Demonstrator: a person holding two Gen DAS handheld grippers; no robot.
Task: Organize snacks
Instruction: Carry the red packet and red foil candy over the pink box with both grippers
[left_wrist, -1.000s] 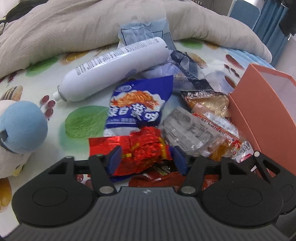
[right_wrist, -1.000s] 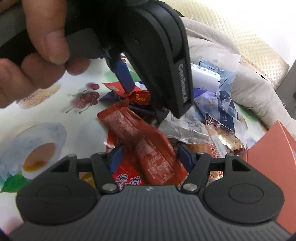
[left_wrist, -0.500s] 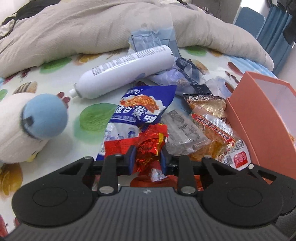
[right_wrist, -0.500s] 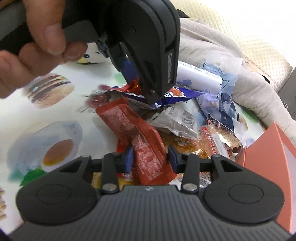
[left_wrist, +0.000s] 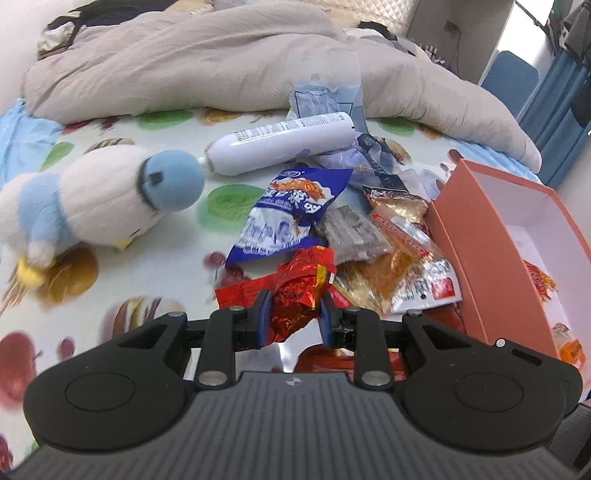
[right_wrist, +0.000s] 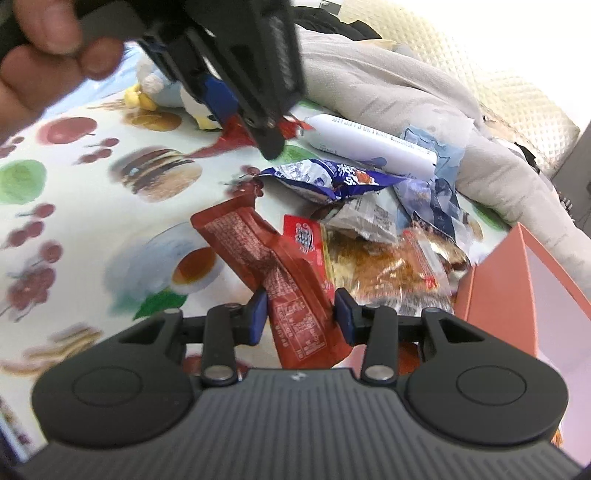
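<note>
My left gripper (left_wrist: 292, 314) is shut on a crinkled red foil snack (left_wrist: 299, 291) and holds it above the snack pile. My right gripper (right_wrist: 300, 314) is shut on a long dark-red snack packet (right_wrist: 273, 273), lifted off the printed sheet. The left gripper (right_wrist: 236, 110) shows in the right wrist view, high up, with the red foil hanging from it. On the bed lie a blue noodle-snack bag (left_wrist: 291, 210), a grey packet (left_wrist: 354, 232) and golden packets (left_wrist: 399, 258). An orange box (left_wrist: 480, 251) stands at the right, open, with a few snacks inside.
A white tube bottle (left_wrist: 280, 144) lies behind the pile. A white and blue plush toy (left_wrist: 99, 195) sits at the left. A beige duvet (left_wrist: 221, 62) is bunched along the back. Clear blue wrappers (left_wrist: 325, 99) lie by the bottle.
Both grippers closed on their packets and rose with them. The left one lifted the red foil snack off the pile; the right one lifted the dark-red packet.
</note>
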